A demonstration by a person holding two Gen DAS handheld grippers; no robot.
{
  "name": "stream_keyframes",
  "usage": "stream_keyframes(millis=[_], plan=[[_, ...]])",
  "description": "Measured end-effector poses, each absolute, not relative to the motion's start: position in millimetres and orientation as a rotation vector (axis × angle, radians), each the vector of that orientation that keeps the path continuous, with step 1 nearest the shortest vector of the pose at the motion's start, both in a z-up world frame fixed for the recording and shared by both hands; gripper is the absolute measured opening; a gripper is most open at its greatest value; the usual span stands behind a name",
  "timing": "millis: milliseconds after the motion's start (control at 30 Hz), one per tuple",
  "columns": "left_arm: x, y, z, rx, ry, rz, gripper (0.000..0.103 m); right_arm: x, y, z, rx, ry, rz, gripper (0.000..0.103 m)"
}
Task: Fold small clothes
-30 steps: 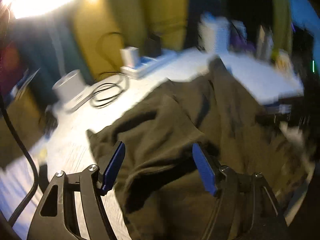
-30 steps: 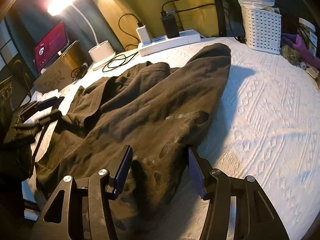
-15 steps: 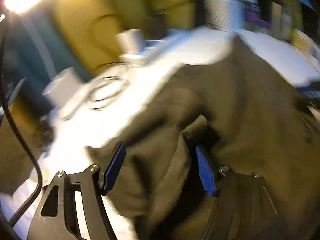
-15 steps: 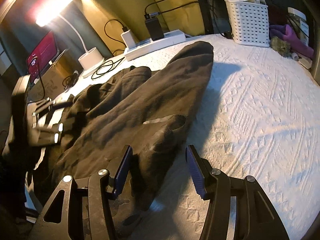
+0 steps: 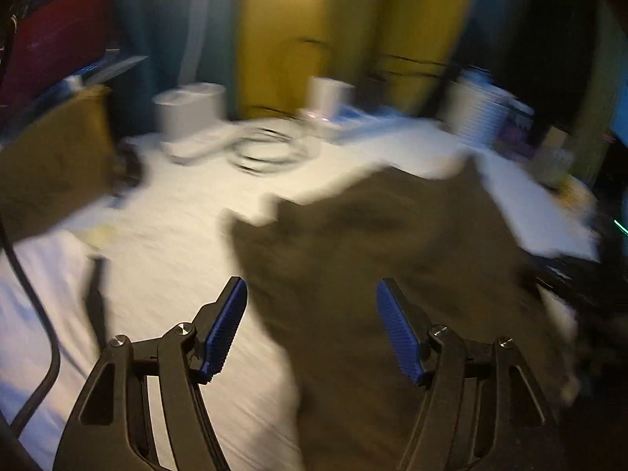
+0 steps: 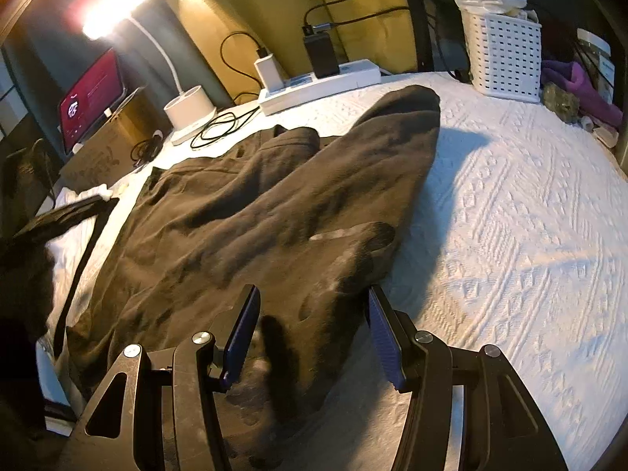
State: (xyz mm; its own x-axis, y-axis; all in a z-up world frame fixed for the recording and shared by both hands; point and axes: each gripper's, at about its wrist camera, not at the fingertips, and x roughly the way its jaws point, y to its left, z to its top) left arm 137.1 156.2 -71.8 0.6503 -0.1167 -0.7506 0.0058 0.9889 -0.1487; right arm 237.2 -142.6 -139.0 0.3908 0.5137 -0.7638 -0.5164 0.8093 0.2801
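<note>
The dark brown garment [image 6: 274, 212] is lying rumpled on the white bedspread [image 6: 530, 235], and both the left tongs [image 5: 312, 325] and the right tongs [image 6: 314, 333] are hanging open just over its near edge, gripping nothing, near the white power strip [image 6: 322, 86].

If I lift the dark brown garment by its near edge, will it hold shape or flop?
Probably flop: the dark brown garment lies rumpled, creased and folded over itself. It looks thick, so likely somewhat heavy. On the textured white bedspread it may drag rather than slide.
</note>
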Motion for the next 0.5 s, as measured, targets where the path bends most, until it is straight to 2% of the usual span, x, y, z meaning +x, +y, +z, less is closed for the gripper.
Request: stream_keyframes(millis=[167,300,333,367,433,500], plan=[[111.3,96.2,-99.3,-0.069,0.973,-0.241,0.069,220.4,-140.7,-135.2,-0.026,0.960,0.660,0.058],[94.9,84.4,-115.5,-0.029,1.004,-0.225,0.068,204.3,-143.4,-132.6,-0.034,0.951,0.658,0.058],[89.1,83.7,-115.4,-0.024,0.983,-0.221,0.056,200.1,-144.1,-133.2,-0.037,0.952,0.656,0.058],[84.5,82.4,-115.2,-0.003,0.974,-0.218,0.026,195.8,-145.0,-134.1,-0.038,0.955,0.653,0.058],[79.9,87.0,-113.5,-0.031,0.971,-0.202,0.006,188.2,-146.3,-136.5,-0.041,0.960,0.653,0.058],[70.3,92.1,-109.4,-0.048,0.956,-0.177,0.004,180.5,-146.8,-140.3,-0.045,0.968,0.654,0.058]])
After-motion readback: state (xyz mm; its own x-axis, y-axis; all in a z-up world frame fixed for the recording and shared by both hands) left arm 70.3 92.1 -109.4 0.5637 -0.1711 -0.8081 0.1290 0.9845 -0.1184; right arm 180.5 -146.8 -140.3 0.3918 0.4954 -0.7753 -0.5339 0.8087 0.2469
